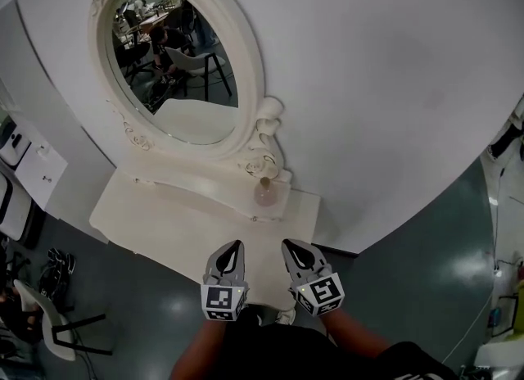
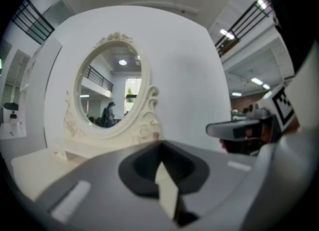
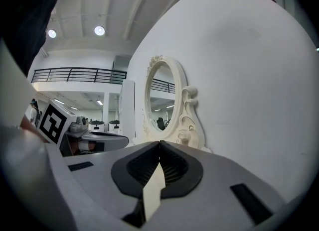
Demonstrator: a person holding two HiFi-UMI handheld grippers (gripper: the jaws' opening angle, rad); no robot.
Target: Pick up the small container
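Observation:
The small container (image 1: 264,192) is a pale pink round jar with a narrow top. It stands on the white dressing table (image 1: 164,216), at the right foot of the mirror frame. My left gripper (image 1: 233,246) and right gripper (image 1: 291,246) hover side by side over the table's front edge, a short way in front of the jar. Both are shut with nothing between the jaws. In the left gripper view the shut jaws (image 2: 160,148) point toward the mirror, and in the right gripper view the shut jaws (image 3: 159,145) do the same. I cannot make out the jar in either gripper view.
An oval mirror (image 1: 176,59) in an ornate white frame stands at the back of the table against a white wall (image 1: 385,83). A white cabinet (image 1: 29,165) and a chair (image 1: 49,321) are at the left. Dark green floor (image 1: 426,264) lies to the right.

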